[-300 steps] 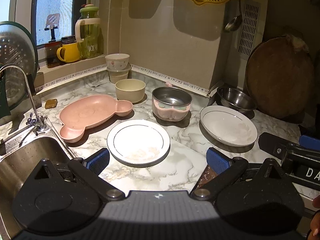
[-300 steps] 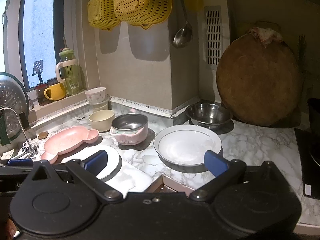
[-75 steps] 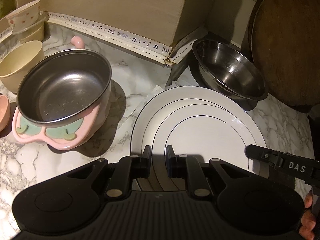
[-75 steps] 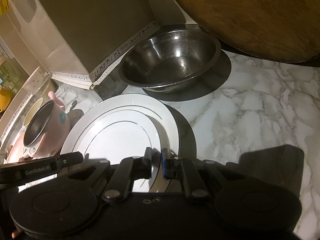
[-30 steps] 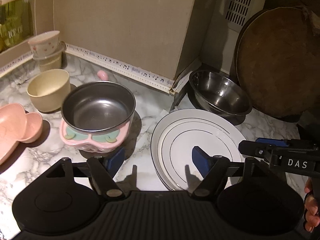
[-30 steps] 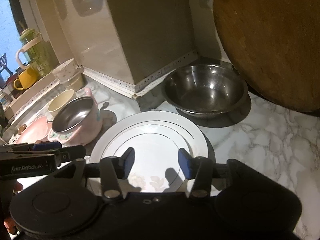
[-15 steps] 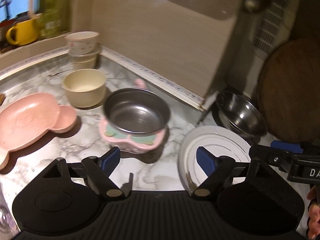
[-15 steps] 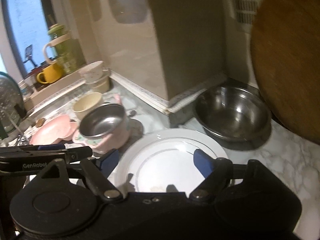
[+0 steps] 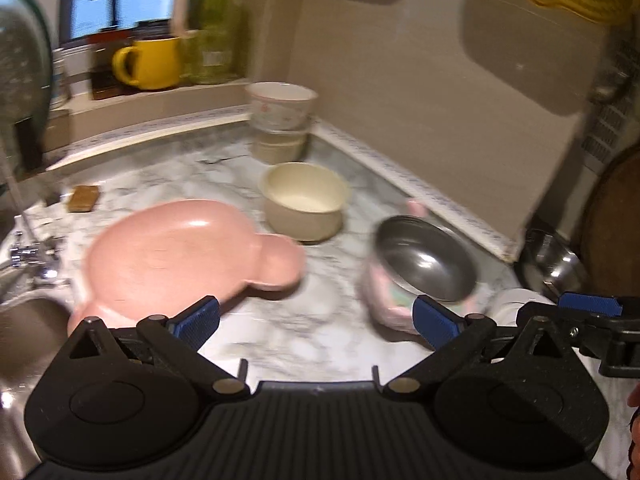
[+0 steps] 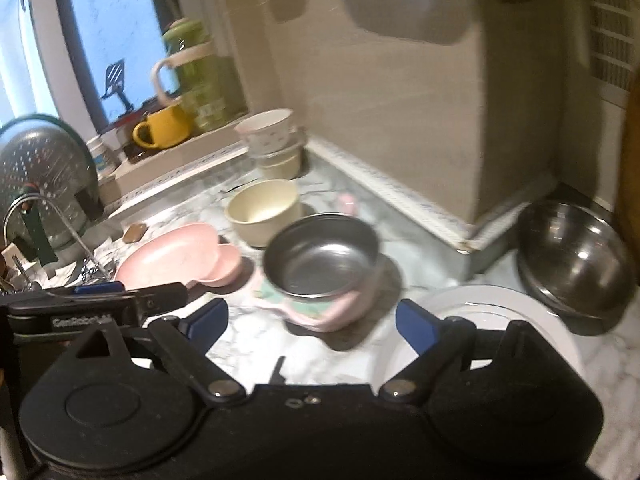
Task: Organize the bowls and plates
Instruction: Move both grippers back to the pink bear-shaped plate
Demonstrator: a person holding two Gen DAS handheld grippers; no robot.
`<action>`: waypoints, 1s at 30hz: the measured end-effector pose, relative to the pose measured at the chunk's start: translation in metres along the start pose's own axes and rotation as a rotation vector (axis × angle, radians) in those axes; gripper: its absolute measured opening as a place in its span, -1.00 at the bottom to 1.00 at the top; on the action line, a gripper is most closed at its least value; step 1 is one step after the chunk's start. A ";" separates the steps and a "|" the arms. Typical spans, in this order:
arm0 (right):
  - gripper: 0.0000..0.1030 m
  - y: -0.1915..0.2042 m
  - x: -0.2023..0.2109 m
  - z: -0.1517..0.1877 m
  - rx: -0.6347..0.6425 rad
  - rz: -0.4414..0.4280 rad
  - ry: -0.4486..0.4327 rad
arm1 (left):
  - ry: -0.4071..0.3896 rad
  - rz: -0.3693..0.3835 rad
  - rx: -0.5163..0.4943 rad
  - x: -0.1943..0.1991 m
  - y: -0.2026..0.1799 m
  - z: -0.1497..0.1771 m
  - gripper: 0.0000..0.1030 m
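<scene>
My left gripper (image 9: 316,318) is open and empty above the marble counter, between the pink bear-shaped plate (image 9: 180,258) and the pink bowl with a steel liner (image 9: 424,268). A cream bowl (image 9: 304,200) stands behind them, with stacked cups (image 9: 282,124) in the corner. My right gripper (image 10: 312,322) is open and empty, just in front of the steel-lined pink bowl (image 10: 320,268). The stacked white plates (image 10: 496,312) lie under its right finger. A steel mixing bowl (image 10: 576,256) sits at the right. The pink plate (image 10: 176,258) and cream bowl (image 10: 264,208) lie further left.
A sink (image 9: 24,328) and tap (image 10: 48,216) are at the left. A yellow mug (image 9: 150,62) and green jug (image 9: 212,36) stand on the sill. A colander (image 10: 44,172) leans by the window. A round wooden board (image 9: 616,228) leans at the right.
Both grippers let go of the stacked white plates, opened wide, drew back and swung left towards the pink bowl and pink plate.
</scene>
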State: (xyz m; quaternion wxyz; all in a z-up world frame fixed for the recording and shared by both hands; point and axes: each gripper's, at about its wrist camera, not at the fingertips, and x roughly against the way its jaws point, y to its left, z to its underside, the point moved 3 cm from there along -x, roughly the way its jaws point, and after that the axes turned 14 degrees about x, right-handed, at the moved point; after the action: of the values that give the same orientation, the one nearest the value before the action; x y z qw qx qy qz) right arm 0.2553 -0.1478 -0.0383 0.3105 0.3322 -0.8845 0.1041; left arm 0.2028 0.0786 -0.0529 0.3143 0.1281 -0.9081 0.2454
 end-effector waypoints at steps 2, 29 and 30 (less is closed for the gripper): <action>0.77 0.014 -0.014 -0.007 -0.001 -0.025 0.012 | -0.006 -0.033 0.009 0.000 0.018 -0.007 1.00; 0.38 0.099 -0.180 -0.052 0.060 -0.001 0.230 | 0.056 -0.216 0.152 -0.063 0.168 -0.070 0.97; 0.34 0.100 -0.183 -0.052 0.067 0.007 0.235 | 0.061 -0.221 0.149 -0.066 0.169 -0.071 0.85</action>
State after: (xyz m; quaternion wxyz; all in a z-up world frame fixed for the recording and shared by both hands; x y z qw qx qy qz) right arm 0.3224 0.0440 -0.1084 0.4004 0.3249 -0.8391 0.1731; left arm 0.2245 0.2638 -0.1084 0.3563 0.2430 -0.8577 0.2800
